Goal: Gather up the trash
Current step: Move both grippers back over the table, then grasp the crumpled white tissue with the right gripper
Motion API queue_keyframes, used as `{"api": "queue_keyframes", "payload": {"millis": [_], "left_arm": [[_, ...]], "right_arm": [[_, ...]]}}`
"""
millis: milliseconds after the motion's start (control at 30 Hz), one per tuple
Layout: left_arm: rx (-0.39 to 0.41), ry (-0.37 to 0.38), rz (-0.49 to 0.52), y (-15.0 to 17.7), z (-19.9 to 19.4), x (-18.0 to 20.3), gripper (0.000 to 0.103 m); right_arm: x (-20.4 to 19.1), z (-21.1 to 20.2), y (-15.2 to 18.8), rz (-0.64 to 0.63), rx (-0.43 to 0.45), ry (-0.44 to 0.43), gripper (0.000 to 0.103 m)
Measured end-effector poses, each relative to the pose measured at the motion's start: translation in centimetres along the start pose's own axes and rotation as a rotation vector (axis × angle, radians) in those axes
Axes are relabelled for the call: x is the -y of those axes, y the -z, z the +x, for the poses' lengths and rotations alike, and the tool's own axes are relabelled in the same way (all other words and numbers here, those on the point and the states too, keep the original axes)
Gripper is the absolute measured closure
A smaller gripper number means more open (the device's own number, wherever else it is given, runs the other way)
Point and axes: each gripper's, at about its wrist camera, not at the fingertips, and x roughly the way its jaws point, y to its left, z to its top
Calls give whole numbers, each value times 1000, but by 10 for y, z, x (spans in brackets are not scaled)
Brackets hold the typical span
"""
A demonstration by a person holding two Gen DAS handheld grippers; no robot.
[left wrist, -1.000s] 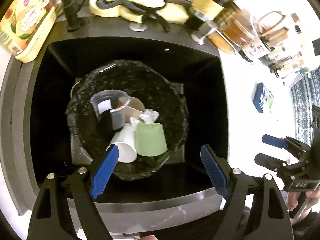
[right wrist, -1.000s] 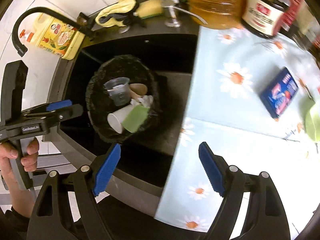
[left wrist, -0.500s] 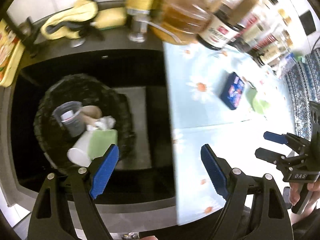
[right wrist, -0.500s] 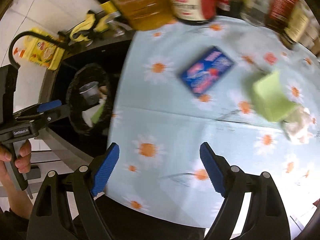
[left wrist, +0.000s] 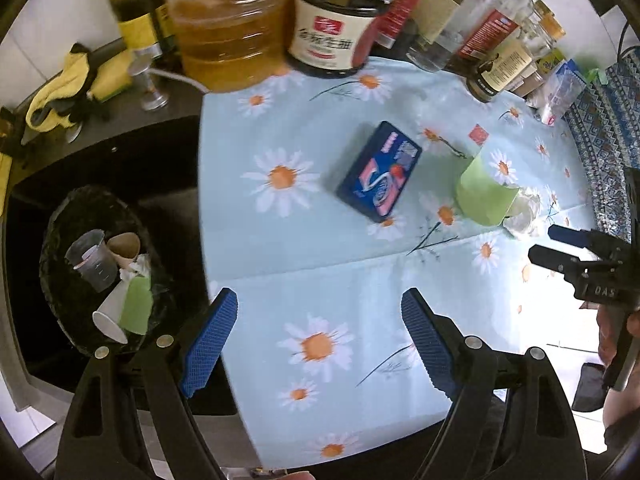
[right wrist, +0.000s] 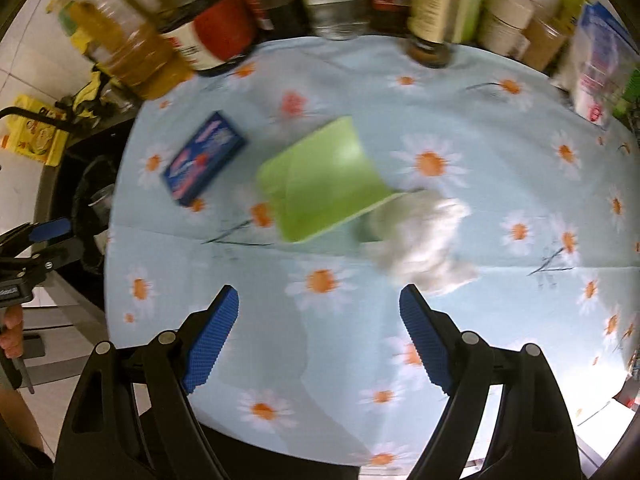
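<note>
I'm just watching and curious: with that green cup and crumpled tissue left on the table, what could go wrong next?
The green cup lies tipped against the crumpled tissue, so the open right hand-held gripper might nudge one while grabbing the other. Crowded bottles stand close behind; a careless reach could knock them.

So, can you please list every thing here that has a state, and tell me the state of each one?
left gripper: open, nothing between the fingers
right gripper: open, nothing between the fingers
green cup: lying on its side on the tablecloth
crumpled tissue: loose, at the cup's mouth
blue box: lying flat, closed
trash bin: lined with a black bag, cups and tissue inside
clear cup: in the bin, tilted
</note>
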Motion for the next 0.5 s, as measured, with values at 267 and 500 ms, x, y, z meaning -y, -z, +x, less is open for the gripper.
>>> {"api": "queue_keyframes", "payload": {"millis": [267, 500], "left_arm": [[-22, -51, -26, -15, 18, 25, 21], [-47, -82, -37, -31, 30, 29, 21]], "right_arm": [[47, 20, -21, -22, -14, 68, 21], [55, 48, -30, -56, -80, 41, 38]]}}
